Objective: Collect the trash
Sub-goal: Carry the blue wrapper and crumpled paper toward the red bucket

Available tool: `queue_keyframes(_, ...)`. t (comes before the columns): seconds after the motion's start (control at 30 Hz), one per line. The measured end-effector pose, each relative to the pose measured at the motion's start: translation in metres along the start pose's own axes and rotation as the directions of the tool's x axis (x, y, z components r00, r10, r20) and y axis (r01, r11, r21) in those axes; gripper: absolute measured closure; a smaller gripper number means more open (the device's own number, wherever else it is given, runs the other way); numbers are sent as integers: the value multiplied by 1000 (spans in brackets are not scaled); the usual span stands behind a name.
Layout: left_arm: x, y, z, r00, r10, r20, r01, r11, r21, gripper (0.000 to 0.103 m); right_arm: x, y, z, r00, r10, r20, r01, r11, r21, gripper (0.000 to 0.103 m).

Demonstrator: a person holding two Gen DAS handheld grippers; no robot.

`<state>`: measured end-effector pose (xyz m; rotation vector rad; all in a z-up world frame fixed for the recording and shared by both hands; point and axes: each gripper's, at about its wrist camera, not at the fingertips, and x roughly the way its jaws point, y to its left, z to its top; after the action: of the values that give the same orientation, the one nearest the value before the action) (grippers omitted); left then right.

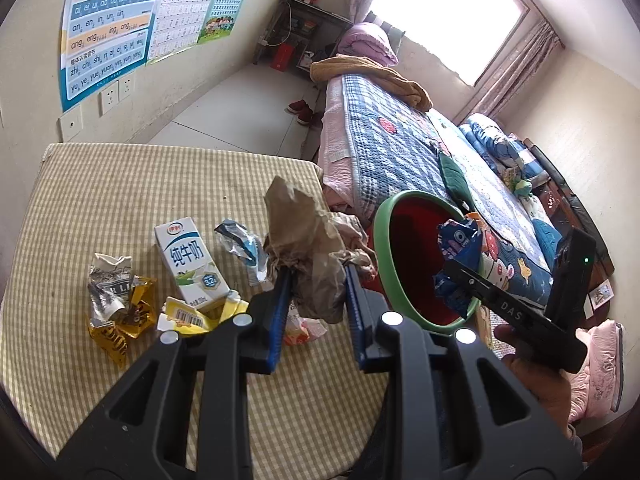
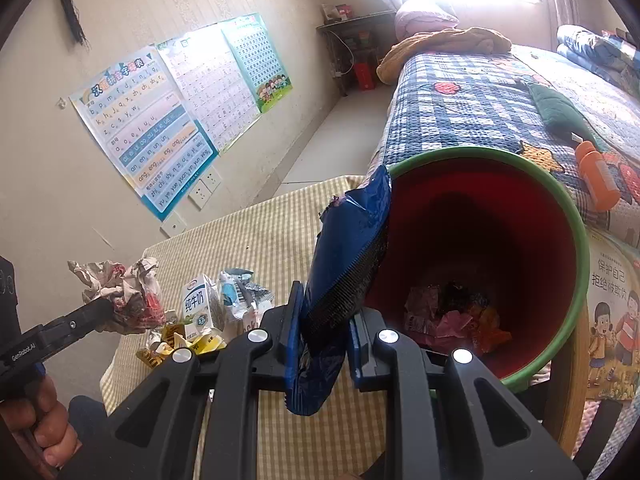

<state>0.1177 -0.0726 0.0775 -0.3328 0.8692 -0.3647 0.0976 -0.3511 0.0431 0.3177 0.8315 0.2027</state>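
My left gripper is shut on a crumpled brown paper wad and holds it above the checked table; it also shows in the right wrist view. My right gripper is shut on a blue snack wrapper, held at the rim of the red bin with a green rim. In the left wrist view the wrapper hangs over the bin. A milk carton, a silver wrapper, a gold wrapper and a yellow wrapper lie on the table.
The bin holds several wrappers at its bottom. A bed with a checked quilt stands right behind the table. An orange bottle lies on the bed. A picture book is at the right. Posters hang on the wall.
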Motion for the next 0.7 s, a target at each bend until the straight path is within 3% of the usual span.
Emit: queue_keyframes(0.7,81,-76,31,990,-117,-84,124,989,83,77,-12,-78,10,997,-75,25,71,992,108,84)
